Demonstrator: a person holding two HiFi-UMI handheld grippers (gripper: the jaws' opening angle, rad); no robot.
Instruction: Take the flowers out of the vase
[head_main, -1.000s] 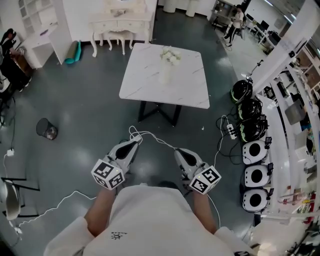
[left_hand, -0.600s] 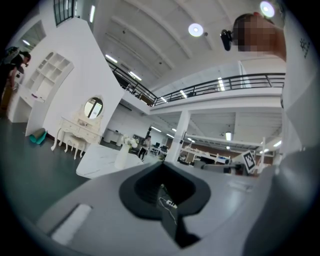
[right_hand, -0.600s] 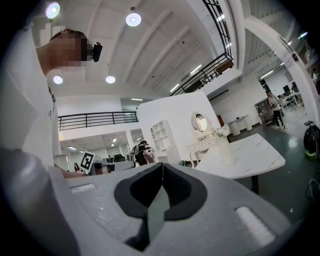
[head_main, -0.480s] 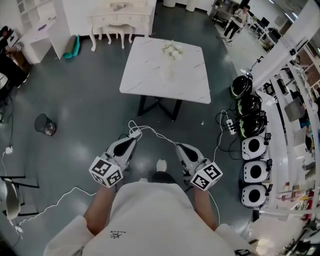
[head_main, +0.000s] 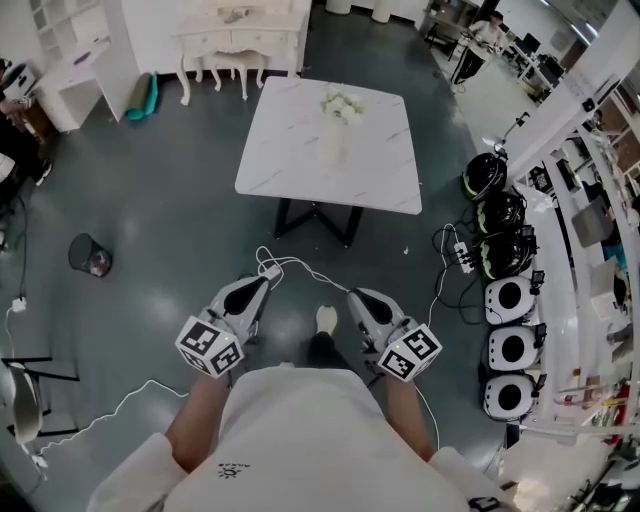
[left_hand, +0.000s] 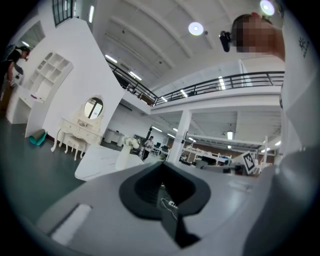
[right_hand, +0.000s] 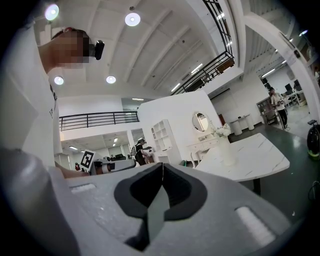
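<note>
Closest in, the left tongs (head_main: 266, 276) and the right tongs (head_main: 353, 298) are held out level in front of the person's body, one toward eleven o'clock and one toward one o'clock. Both pairs are fully closed with nothing between them. Each gripper view shows the two halves meeting along a single seam with no stem or other thing caught there. Between the tongs, one shoe (head_main: 326, 318) shows on the dark floor (head_main: 170, 230), and a white cable (head_main: 300, 268) lies just past the tips.

Farther out, at twelve o'clock, stands the white marble table (head_main: 285, 150). The pale vase (head_main: 332, 145) is upright on it, toward one o'clock of the tabletop's middle, and the white flowers (head_main: 342, 104) are bunched in its mouth. Vase and flowers are well apart from both tongs, so nothing of the task's own work has begun. This looks like the approach step, before any reach.

To my eye, the next move calls for closing the gap to the table's near edge. One pair of tongs must then open, come in at the stems just above the vase's rim and close on them. The other pair may need to steady the vase, since a light one could tip or lift with the bunch.
</note>
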